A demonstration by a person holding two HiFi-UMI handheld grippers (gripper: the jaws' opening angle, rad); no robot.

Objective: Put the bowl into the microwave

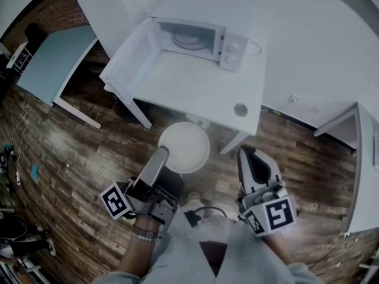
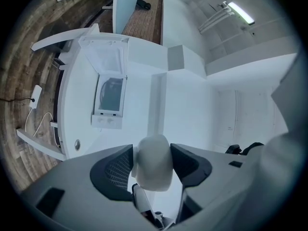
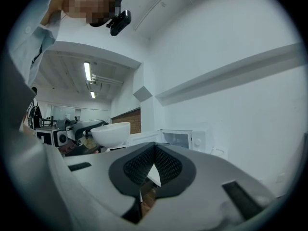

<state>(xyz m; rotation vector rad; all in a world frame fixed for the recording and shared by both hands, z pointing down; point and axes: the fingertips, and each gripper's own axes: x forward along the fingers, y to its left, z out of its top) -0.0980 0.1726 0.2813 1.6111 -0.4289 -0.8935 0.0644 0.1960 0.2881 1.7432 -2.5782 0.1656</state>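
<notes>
The person's left gripper (image 1: 161, 157) is clamped on the rim of a white bowl (image 1: 186, 144); the left gripper view shows the two dark pads pressing the bowl's wall from either side, one inside and one outside. The bowl sits upright with its opening up and nothing visible inside it. In the head view it hangs above the wooden floor (image 1: 77, 158), just short of the near edge of the white table (image 1: 195, 93) and not touching it. The right gripper (image 3: 155, 157) is held beside the bowl on its right, apart from it. Its jaws are closed together with nothing between them, and its own view shows the bowl off to the left, seen from the side. The microwave (image 1: 204, 40) stands at the far end of the table against the white wall. Its door (image 1: 133, 58) is swung fully open to the left and the chamber is in view. Two round knobs (image 1: 231, 51) sit on the panel at its right. A small round disc (image 1: 240, 109) lies on the table near the front right corner, well apart from the microwave. A blue-grey table (image 1: 56, 58) stands off to the left of the white one
</notes>
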